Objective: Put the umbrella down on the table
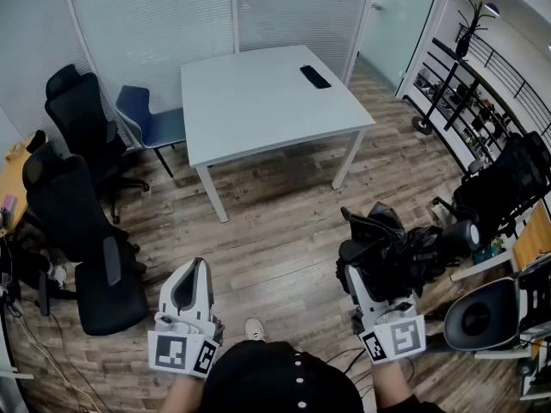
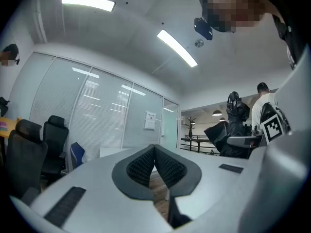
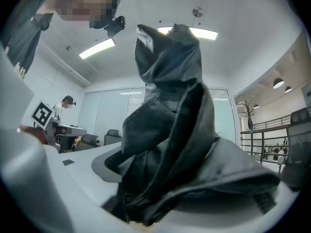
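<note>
1 blk folded umbrella (image 1: 389,249), rumpled

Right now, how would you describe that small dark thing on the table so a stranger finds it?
Find the pale grey square table in the middle of the room. Near its far right corner, as the head view shows it, lies a flat black rectangular object, the only thing on that tabletop.
</note>
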